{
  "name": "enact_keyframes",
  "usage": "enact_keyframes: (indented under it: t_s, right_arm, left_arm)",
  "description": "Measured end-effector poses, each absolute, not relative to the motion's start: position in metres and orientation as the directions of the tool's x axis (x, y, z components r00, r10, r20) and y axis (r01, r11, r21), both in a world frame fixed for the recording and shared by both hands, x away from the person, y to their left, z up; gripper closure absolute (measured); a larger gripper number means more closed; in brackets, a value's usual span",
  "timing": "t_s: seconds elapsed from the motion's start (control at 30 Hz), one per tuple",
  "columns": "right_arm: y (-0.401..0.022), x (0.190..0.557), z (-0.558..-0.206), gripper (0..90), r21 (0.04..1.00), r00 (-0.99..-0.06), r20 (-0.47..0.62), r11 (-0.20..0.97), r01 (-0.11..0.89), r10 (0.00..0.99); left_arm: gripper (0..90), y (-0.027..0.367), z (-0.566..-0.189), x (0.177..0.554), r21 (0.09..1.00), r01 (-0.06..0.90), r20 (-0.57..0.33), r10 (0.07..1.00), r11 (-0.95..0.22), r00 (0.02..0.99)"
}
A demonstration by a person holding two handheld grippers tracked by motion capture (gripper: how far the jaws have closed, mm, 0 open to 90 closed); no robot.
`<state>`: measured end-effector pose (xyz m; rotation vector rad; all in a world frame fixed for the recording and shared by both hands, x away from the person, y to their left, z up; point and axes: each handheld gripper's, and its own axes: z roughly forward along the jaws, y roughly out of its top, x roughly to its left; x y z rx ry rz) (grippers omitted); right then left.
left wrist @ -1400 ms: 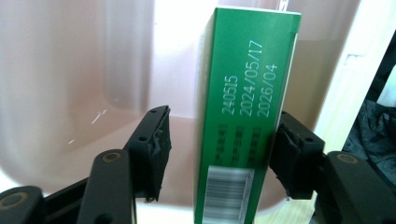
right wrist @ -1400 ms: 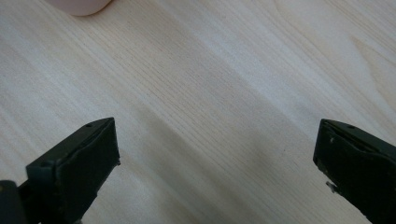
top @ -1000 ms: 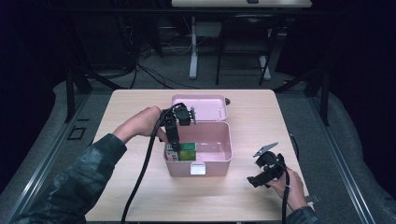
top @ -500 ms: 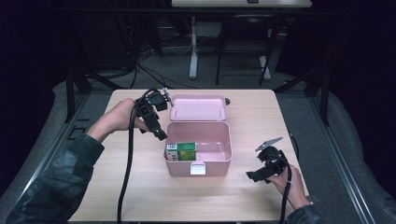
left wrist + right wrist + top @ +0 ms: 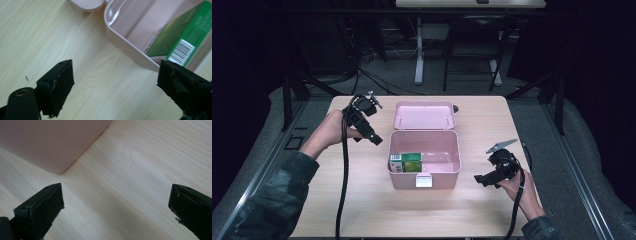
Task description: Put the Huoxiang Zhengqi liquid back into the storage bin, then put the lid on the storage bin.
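Observation:
An open pink box [image 5: 437,179] stands mid-table, its lid [image 5: 424,115] folded flat behind it. Inside, against the left wall, lies a green carton [image 5: 407,162] with a barcode end. My left gripper [image 5: 373,138] hangs just left of the box's back-left corner. Its jaws have just been opening and stand open, with nothing between them. In the left gripper view, that gripper [image 5: 116,72] looks past bare wood at the box wall [image 5: 127,47] and the carton [image 5: 180,37]. My right gripper [image 5: 482,179] is open, right of the box. The right gripper view has this gripper [image 5: 116,191] above the tabletop beside the box corner [image 5: 50,142].
The wooden table [image 5: 362,200] has free room in front of the box and on both sides. A black cable [image 5: 343,180] trails from the left gripper toward the near edge. Dark floor, cables and table legs lie beyond the far edge.
The left gripper has drawn back from over the box to its left, jaws wider apart. The green carton stays in the box. The right gripper has hardly moved.

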<state>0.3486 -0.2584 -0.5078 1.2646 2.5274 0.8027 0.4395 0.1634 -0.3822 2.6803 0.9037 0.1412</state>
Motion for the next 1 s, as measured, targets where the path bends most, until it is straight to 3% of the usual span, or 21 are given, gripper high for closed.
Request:
enact_keyframes:
  t_s: [0.17,0.43,0.63,1.0]
  right_arm:
    - [-0.256,0.356,-0.503,0.0,0.567,-0.62,0.052,0.488,0.663,0.783]
    - [-0.252,0.369,-0.493,0.0,0.588,-0.626,0.062,0.478,0.652,0.778]
    - [-0.249,0.38,-0.48,0.0,0.611,-0.629,0.073,0.464,0.641,0.774]
    - [-0.241,0.406,-0.451,0.0,0.667,-0.636,0.088,0.43,0.609,0.766]
  left_arm:
    - [4.2,0.165,-0.396,0.442,0.312,0.59,-0.019,0.617,-0.744,0.787]
    - [3.7,0.163,-0.406,0.447,0.345,0.612,-0.04,0.641,-0.711,0.767]
    - [5.8,0.163,-0.408,0.448,0.367,0.622,-0.056,0.651,-0.692,0.757]
    - [20.4,0.16,-0.421,0.449,0.388,0.629,-0.109,0.644,-0.674,0.757]
